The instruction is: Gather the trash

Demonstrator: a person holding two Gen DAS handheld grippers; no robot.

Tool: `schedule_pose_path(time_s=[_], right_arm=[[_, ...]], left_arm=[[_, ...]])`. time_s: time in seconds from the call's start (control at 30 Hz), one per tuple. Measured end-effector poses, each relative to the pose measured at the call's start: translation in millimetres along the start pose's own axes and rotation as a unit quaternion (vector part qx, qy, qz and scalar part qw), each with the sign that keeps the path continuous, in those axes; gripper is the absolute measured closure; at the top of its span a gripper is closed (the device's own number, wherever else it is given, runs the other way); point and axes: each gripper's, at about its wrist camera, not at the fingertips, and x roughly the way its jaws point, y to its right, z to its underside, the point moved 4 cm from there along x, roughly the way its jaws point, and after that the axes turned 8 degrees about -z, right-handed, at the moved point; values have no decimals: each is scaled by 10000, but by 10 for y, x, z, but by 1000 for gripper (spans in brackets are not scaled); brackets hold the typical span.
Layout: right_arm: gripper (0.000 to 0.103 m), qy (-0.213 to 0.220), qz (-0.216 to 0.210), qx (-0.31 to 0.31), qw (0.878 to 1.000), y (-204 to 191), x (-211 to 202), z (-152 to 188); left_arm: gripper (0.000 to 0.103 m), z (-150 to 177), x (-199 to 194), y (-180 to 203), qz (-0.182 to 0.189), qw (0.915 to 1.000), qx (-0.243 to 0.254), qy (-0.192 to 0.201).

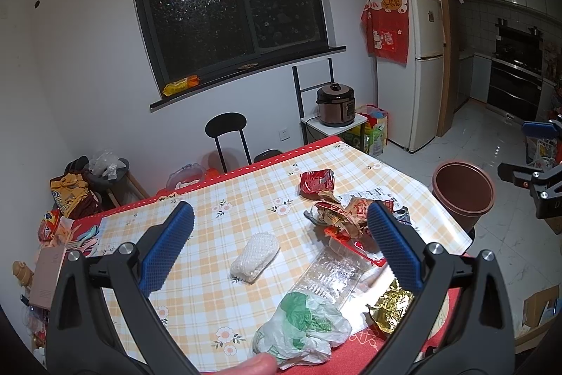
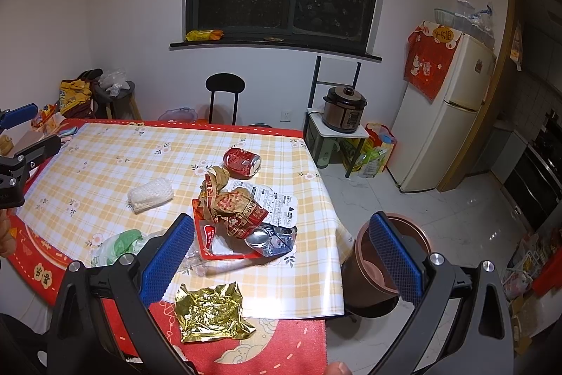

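Note:
Trash lies on the checked table (image 2: 105, 164): a white foam net (image 1: 255, 257) (image 2: 150, 195), a white-green plastic bag (image 1: 302, 329) (image 2: 117, 245), a gold foil wrapper (image 2: 210, 311) (image 1: 390, 304), a crushed red can (image 2: 242, 160) (image 1: 316, 181), crumpled red-brown wrappers (image 2: 228, 202) (image 1: 337, 217), a clear plastic tray (image 1: 333, 273) and a crushed silver can (image 2: 267, 238). A brown bin (image 2: 383, 255) (image 1: 463, 192) stands on the floor beside the table's right edge. My left gripper (image 1: 281, 241) is open and empty above the table. My right gripper (image 2: 281, 252) is open and empty above the table's near right corner.
A black chair (image 2: 224, 94) stands behind the table. A rice cooker (image 2: 344, 108) sits on a small stand, next to bags (image 2: 376, 146) and a fridge (image 2: 449, 115). A cluttered stool (image 2: 105, 86) is at the back left. White tiled floor (image 2: 439, 217) lies to the right.

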Motion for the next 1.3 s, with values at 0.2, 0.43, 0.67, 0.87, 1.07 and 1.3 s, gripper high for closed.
schedule_pose_path(time_s=[0.2,0.43,0.67,0.87,1.07,1.3], right_arm=[[5,-2,0,-2,10000,-2,4,-2],[5,-3,-1,-9,10000,-5,4,2],[5,-6,9,-7,10000,-11,-8,-4],[5,-18,16,-7,10000,31,-44,-63],[5,-16,10,0,10000,21,-39,-50],[5,-65,-35,5,10000,10,19,-13]], left_arm=[[6,0,1,5,4,10000,2,1],[6,4,0,7,2,10000,-2,7],[6,6,0,7,5,10000,-11,8],[6,7,0,8,10,10000,-17,8],[6,-24,-28,9,13,10000,-35,3],[6,-76,-46,69,60,9999,-71,-43]])
